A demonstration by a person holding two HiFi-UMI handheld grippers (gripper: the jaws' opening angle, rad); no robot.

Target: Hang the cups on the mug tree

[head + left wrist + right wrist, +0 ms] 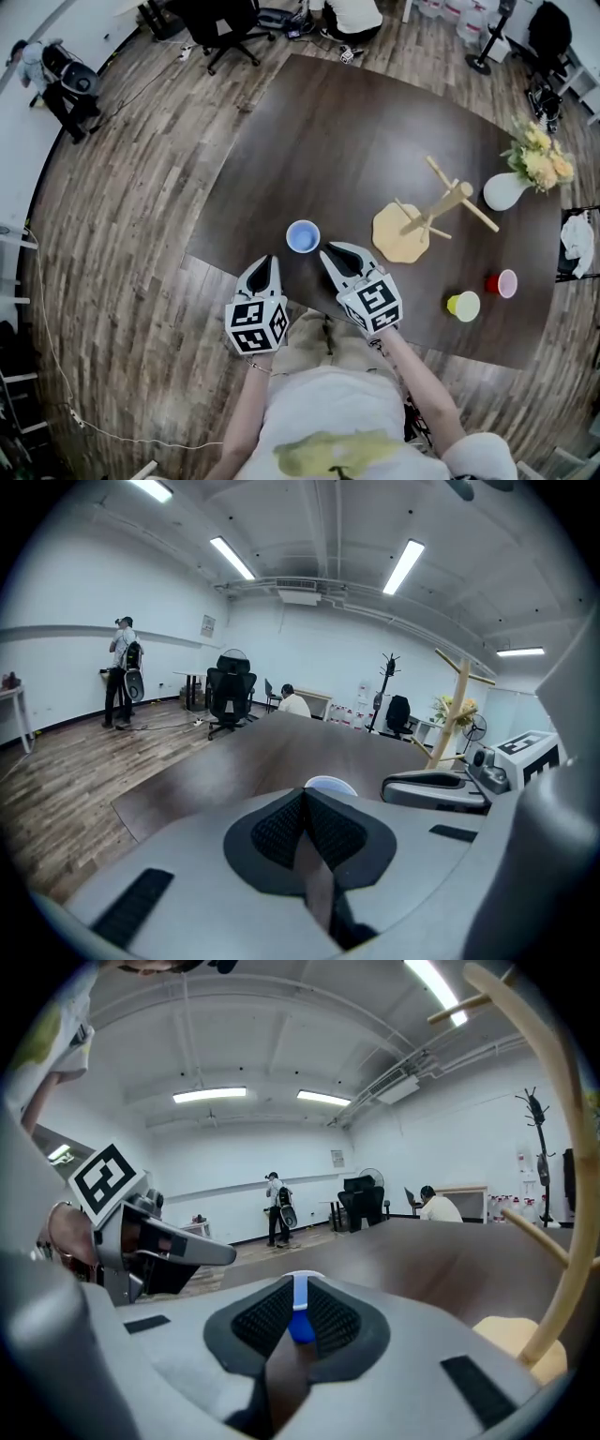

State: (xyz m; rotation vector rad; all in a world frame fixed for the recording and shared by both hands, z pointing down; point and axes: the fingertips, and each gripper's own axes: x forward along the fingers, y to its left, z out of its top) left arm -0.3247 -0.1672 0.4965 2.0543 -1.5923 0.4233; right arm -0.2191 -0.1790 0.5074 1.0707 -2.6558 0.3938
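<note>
Cups, three, all unhung: blue cup point(303, 236) just beyond both grippers, yellow cup point(463, 306) and red cup point(502, 283) near right on table point(356, 141). Mug tree point(441, 208) bare, right of blue cup. Left gripper point(266, 260) and right gripper point(327, 250) clenched, empty.

No word, number or brand name can be read in any view. The only signs are black-and-white square markers. In the head view they stand on the left cube point(255, 326), which belongs to the left claw point(265, 262), and on the right cube point(373, 305), which belongs to the right claw point(328, 249). They are coded patterns, not letters. One such marker also shows in the right gripper view and one, at a flat angle, in the left gripper view. A small wall notice point(207, 625) hangs on the white back wall of the room. Its print is too small to read.
</note>
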